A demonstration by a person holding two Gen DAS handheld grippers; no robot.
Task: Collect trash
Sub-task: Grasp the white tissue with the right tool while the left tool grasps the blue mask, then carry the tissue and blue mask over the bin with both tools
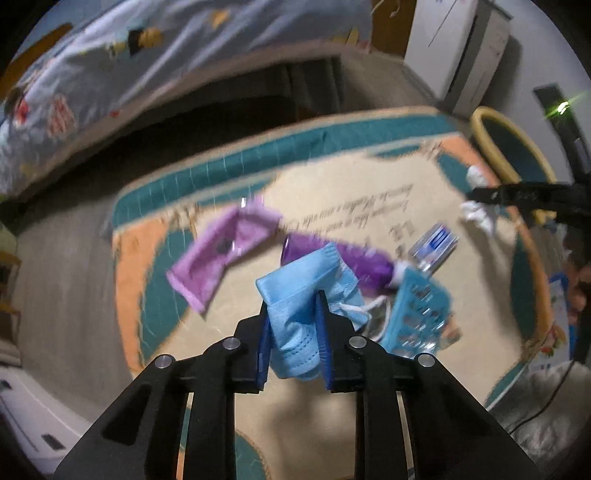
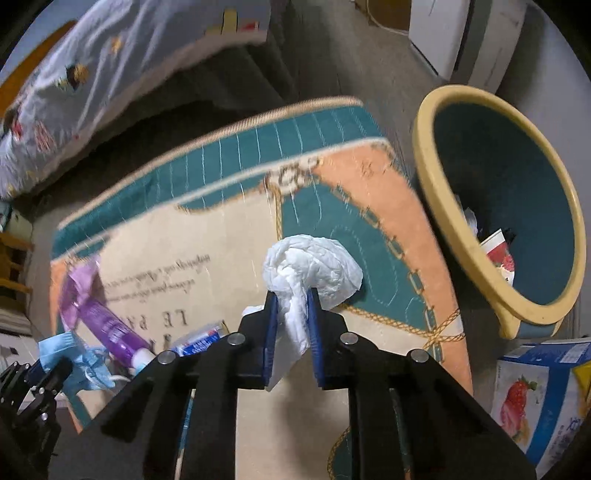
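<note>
My left gripper (image 1: pixel 292 301) is shut on a light blue face mask (image 1: pixel 295 280), held just above the rug. My right gripper (image 2: pixel 291 293) is shut on a crumpled white tissue (image 2: pixel 314 262). On the rug around the mask lie a purple wrapper (image 1: pixel 221 251), a purple tube (image 1: pixel 354 258), a blue blister pack (image 1: pixel 417 314) and a blue-and-white packet (image 1: pixel 436 245). A teal bin with a yellow rim (image 2: pixel 461 229) stands off the rug's right edge and has some trash inside. The left wrist view shows the right gripper (image 1: pixel 476 194) far right, near the bin's rim (image 1: pixel 491 114).
The patterned rug (image 2: pixel 369 192) lies on a grey floor beside a bed with a blue quilt (image 2: pixel 110 66). A strawberry-printed carton (image 2: pixel 535 391) sits below the bin. A white cabinet (image 2: pixel 443 29) stands at the back right.
</note>
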